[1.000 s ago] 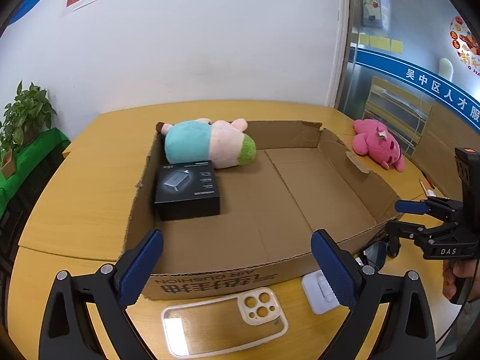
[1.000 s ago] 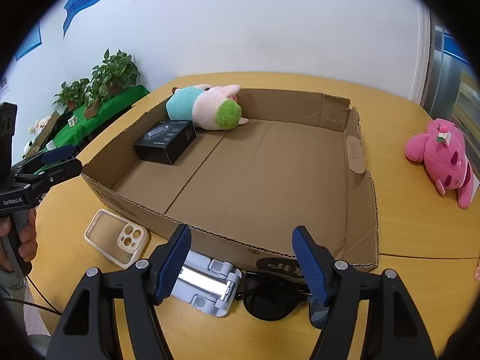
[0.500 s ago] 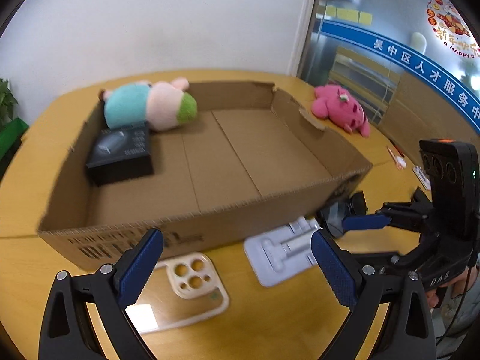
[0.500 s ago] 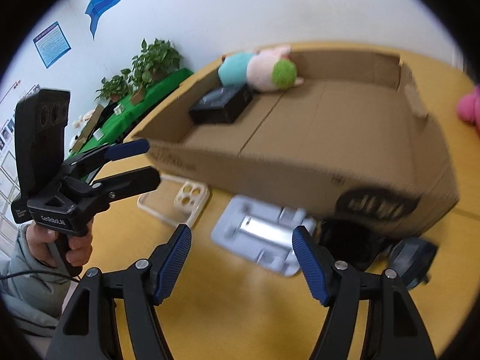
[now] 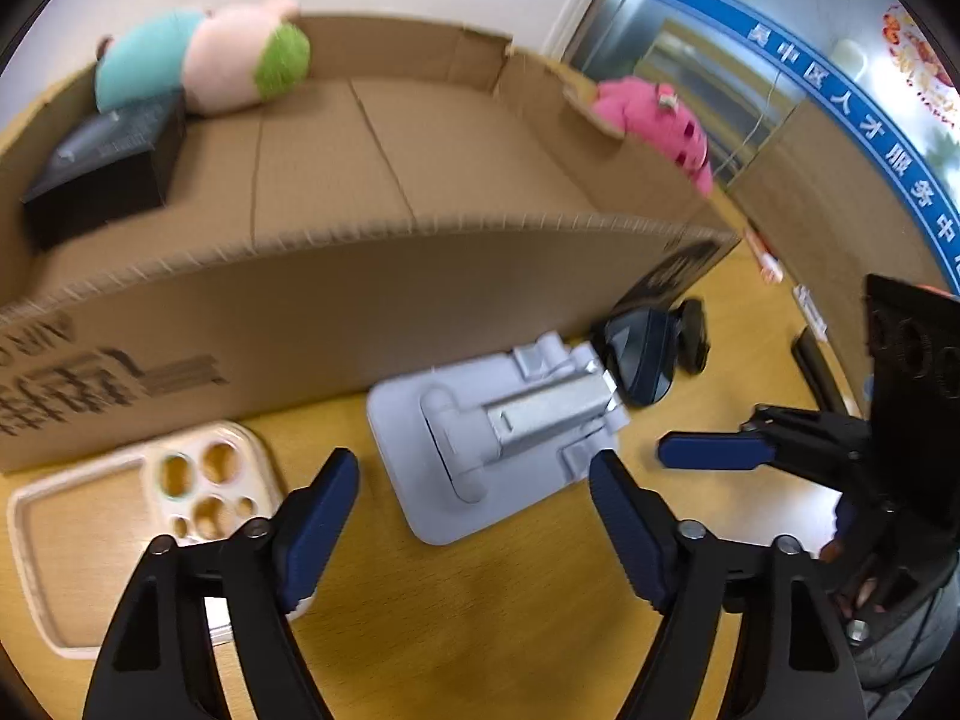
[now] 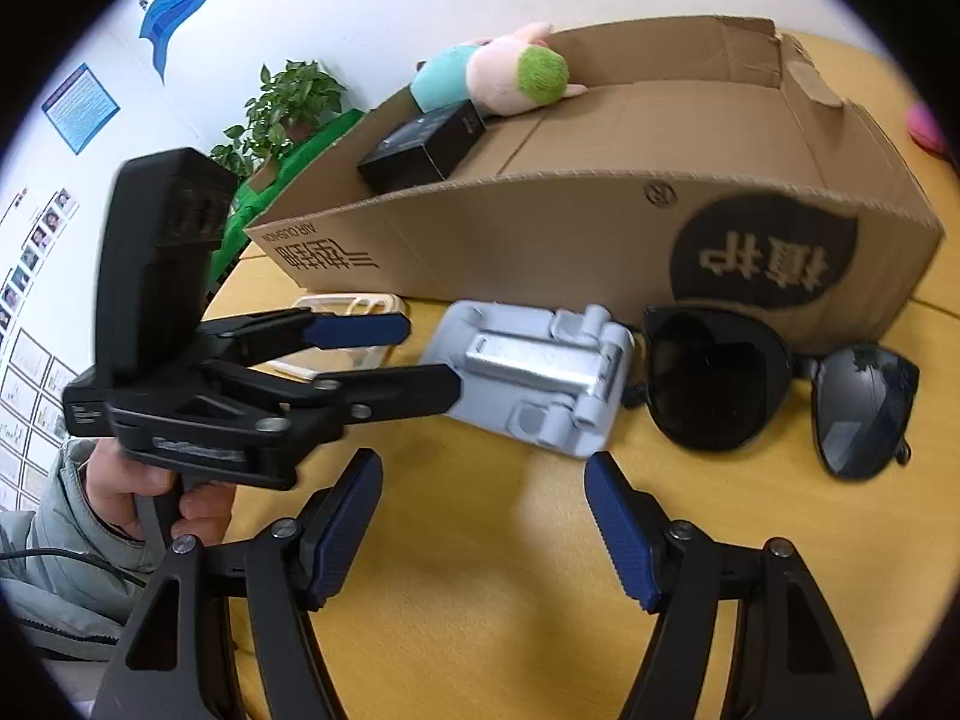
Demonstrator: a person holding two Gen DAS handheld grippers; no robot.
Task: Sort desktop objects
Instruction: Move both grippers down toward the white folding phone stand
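I have both tongs down low over the counter (image 5: 480,630) in front of the cardboard box (image 5: 372,276), and the step in hand looks like the approach to the grey phone stand (image 5: 498,426), which lies flat at the centre of the left view, just beside the box's front wall. My left tongs (image 5: 474,498) have just been closing but are apart, nothing between the pads, the stand lying just beyond their tips. My right tongs (image 6: 483,516) are also apart and empty, with the same stand (image 6: 534,378) just ahead of them and the black sunglasses (image 6: 774,384) at the right of that frame, touching the stand's end. A clear phone case (image 5: 138,516) lies at the lower left of the left view. The box already holds a black carton (image 5: 108,174) and a plush toy (image 5: 204,60) in its upper-left corner. Next, I judge, one pair must straddle the stand's edges and close squarely; it lies flat, so the pads may slip.
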